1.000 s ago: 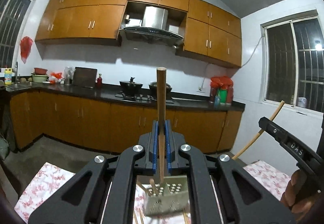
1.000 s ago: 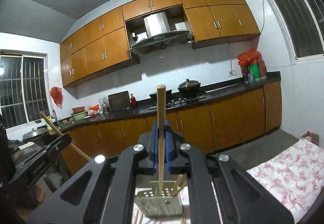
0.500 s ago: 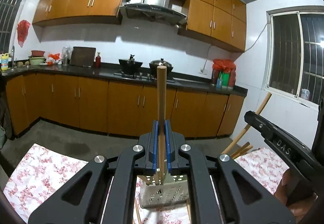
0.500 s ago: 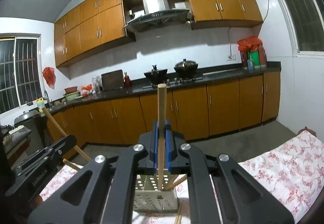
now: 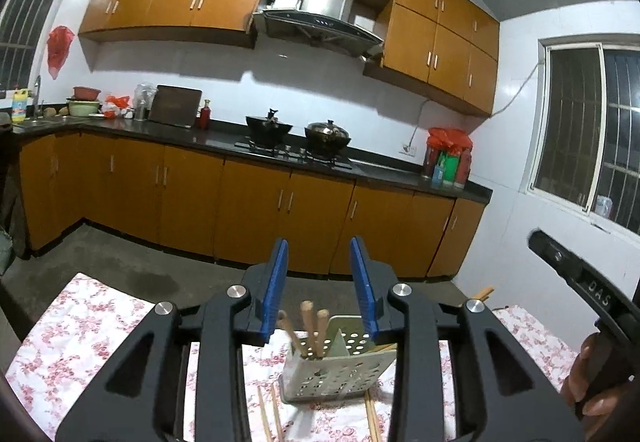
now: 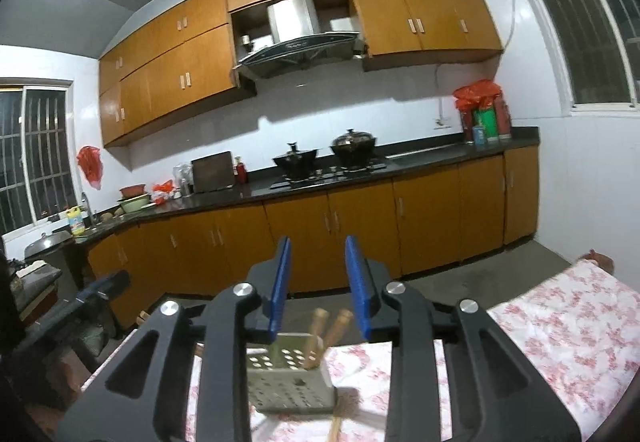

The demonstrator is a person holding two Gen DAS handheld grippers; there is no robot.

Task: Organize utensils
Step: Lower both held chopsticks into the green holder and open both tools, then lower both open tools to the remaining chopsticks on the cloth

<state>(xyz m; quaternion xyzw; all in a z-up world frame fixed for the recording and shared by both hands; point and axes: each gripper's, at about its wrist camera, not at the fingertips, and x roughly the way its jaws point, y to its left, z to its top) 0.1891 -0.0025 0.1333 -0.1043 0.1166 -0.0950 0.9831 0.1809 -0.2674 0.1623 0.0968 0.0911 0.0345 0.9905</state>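
My left gripper (image 5: 319, 247) hangs over a pale perforated utensil holder (image 5: 340, 378) on the floral tablecloth. Its jaws are opening and nothing sits between the blue pads (image 5: 275, 282). Wooden chopsticks (image 5: 309, 328) stand upright in the holder just below. In the right wrist view my right gripper (image 6: 317, 242) hovers over the same holder (image 6: 288, 378), its jaws also opening and empty, with two chopsticks (image 6: 334, 326) leaning in the holder. Loose chopsticks (image 5: 266, 416) lie on the cloth beside the holder.
The right gripper's black body (image 5: 580, 278) and the hand holding it (image 5: 588, 378) are at the right edge of the left wrist view. The floral-cloth table (image 6: 560, 322) ends at a bare concrete floor. Orange cabinets and a dark counter (image 5: 224, 140) with pots line the far wall.
Both grippers went from shut on an upright chopstick to open. The chopsticks dropped into the holder. Both grippers sank slightly toward the holder.
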